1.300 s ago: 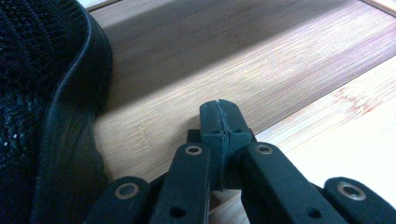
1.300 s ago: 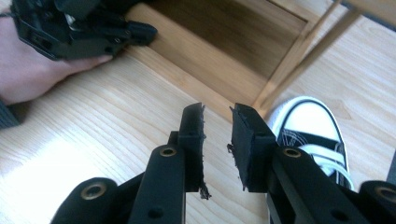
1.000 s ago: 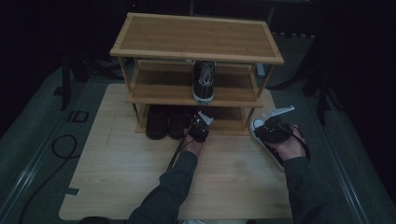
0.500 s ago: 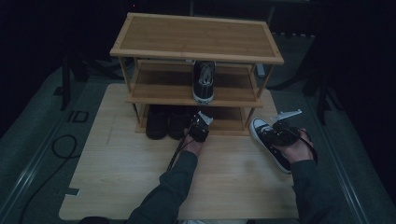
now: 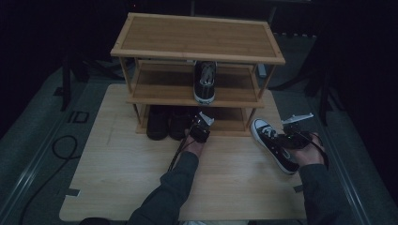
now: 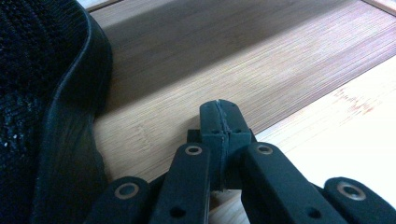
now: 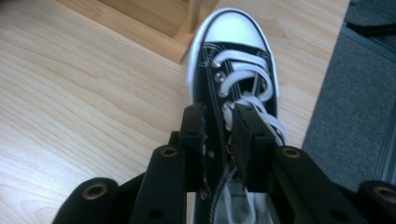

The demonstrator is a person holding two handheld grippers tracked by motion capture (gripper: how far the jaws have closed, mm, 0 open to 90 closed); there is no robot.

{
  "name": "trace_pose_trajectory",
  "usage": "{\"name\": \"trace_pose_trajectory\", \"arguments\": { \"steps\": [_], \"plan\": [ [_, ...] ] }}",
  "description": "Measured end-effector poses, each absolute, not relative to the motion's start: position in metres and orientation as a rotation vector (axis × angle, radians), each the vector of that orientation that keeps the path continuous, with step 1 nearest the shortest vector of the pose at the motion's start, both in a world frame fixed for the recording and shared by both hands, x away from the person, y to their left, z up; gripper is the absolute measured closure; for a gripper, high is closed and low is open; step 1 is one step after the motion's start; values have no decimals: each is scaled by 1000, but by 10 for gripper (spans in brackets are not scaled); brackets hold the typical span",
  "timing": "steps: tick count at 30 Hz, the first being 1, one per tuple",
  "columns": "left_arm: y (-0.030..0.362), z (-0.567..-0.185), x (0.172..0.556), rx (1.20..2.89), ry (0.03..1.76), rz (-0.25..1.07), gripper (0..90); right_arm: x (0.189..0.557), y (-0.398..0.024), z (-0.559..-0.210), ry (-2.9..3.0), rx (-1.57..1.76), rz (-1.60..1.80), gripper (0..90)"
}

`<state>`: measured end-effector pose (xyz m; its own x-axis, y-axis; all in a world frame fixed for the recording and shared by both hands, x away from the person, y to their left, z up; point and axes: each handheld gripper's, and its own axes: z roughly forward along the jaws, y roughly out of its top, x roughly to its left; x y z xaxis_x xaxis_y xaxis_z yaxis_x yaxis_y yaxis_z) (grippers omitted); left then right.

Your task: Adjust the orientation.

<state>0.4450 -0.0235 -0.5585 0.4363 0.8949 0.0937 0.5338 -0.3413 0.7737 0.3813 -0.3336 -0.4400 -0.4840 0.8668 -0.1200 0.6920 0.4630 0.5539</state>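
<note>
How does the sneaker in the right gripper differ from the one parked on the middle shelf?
The black-and-white sneaker lies on the table right of the rack, clamped at its lace side by the right gripper; the dark sneaker stands alone on the middle shelf, untouched. The first has a white toe cap towards the rack; the shelf one looks darker, olive or grey, its white-edged end facing the person. Both are lace-up sneakers, sole down.

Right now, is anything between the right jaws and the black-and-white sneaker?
No. The right gripper is already clamped on one side wall of the black canvas sneaker with white laces, which lies on the pale wooden board beside the bamboo shoe rack. Nothing sits between them.
</note>
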Motion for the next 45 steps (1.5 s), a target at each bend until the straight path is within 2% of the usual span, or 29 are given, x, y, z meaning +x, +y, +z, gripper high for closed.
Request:
{"name": "trace_pose_trajectory", "arguments": {
  "steps": [12,28,30,34,45],
  "plan": [
    [-24,-558,445,2019,1196,690,900,375,-349,-447,2296,1367,571,734],
    [-23,-558,445,2018,1198,687,900,389,-348,-472,2346,1440,572,725],
    [-23,-558,445,2015,1198,685,900,390,-348,-473,2341,1443,582,741],
    [-23,-558,445,2015,1198,685,900,388,-352,-472,2332,1459,636,843],
    [-23,-559,445,2015,1198,686,900,371,-346,-470,2343,1368,596,856]
  ]
}}
